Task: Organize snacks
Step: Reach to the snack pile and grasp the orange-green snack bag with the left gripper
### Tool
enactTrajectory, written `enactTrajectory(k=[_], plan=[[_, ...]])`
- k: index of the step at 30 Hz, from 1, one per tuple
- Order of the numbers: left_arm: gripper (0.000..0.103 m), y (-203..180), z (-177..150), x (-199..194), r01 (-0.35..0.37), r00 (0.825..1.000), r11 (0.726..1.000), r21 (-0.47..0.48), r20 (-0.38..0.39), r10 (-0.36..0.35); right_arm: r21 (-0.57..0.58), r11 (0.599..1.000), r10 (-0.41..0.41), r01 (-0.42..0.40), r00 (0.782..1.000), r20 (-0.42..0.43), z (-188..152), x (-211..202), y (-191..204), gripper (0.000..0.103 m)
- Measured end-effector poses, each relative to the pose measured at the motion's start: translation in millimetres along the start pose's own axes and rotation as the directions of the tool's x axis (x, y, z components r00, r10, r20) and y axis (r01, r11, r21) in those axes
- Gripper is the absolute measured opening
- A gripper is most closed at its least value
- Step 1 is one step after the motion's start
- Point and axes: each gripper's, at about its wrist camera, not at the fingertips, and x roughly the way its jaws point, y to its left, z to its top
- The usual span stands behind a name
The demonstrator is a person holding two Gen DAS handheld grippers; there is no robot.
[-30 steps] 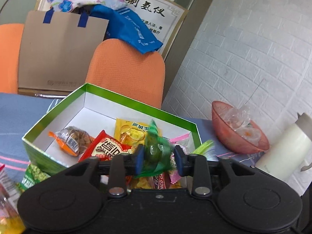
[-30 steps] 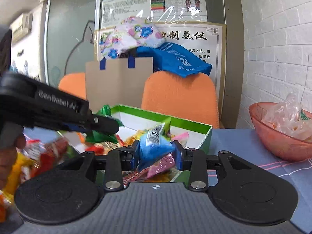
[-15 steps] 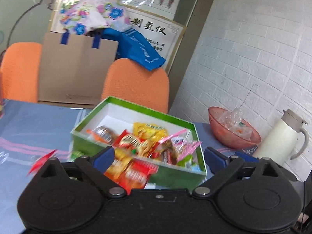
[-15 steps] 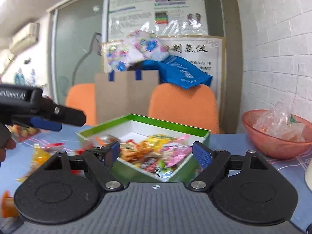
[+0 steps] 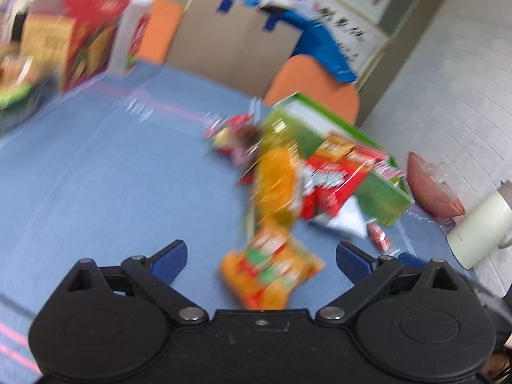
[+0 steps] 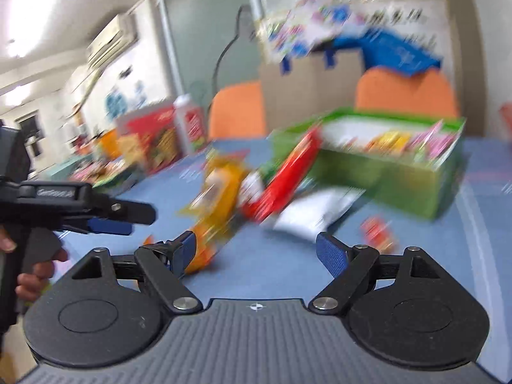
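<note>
Both views are smearing with motion blur. The left gripper (image 5: 260, 257) is hanging over the blue bench (image 5: 96, 166) with its jaws spread wide and gripping nothing. An orange snack packet (image 5: 272, 272) is lying on the bench between the blue pads, touching neither as far as the blur allows. Beyond it, a yellow-orange packet (image 5: 276, 185) and a big red bag (image 5: 336, 179) are leaning in a heap against the near wall of the green box (image 5: 380, 201). A white sachet (image 5: 348, 220) and a small red sweet (image 5: 377, 235) are lying just beside that wall. A reddish bowl (image 5: 428, 188) and a white jug (image 5: 480, 227) are standing to the right, against the white brick wall.

The right gripper (image 6: 256, 251) is also showing its jaws spread apart and empty. Ahead of it, the same heap is resting on the bench, with the green box (image 6: 400, 188) behind holding pink and yellow wrappers. The left gripper (image 6: 112, 220) is poking in from the left edge, a hand (image 6: 35, 275) wrapping its handle.
</note>
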Motion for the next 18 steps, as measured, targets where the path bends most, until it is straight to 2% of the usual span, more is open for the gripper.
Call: enactTrajectory(k=[4,11,14,15,18], plan=[[0.103,13.1,-1.0,-0.6,0.073,0.997,0.997,-0.027,-0.016,-0.073,-0.002,0.999,0.041,-0.041,0.998,-0.057,-12.4,13.0,21.0,0.103],[0.103,6.9,-8.7,17.0,0.156,0.985,0.987,-0.035,-0.071,-0.158,-0.021,0.999,0.044,-0.046,0.996,-0.082,-19.1,11.1,31.4,0.103],[0.103,-0.3,-16.7,16.4,0.271,0.957,0.962,-0.036,-0.099,-0.273,-0.015,0.999,0.041,-0.042,0.994,-0.098,-22.4,10.7,30.5,0.103],[0.103,-1.5,-18.4,16.1,0.278,0.954,0.96,-0.039,-0.103,-0.281,-0.015,0.999,0.043,-0.045,0.994,-0.102,-23.0,10.8,30.1,0.103],[0.103,-2.4,-17.7,19.1,0.209,0.973,0.977,-0.048,-0.094,-0.212,-0.025,0.999,0.043,-0.046,0.993,-0.106,-23.5,13.9,31.6,0.103]])
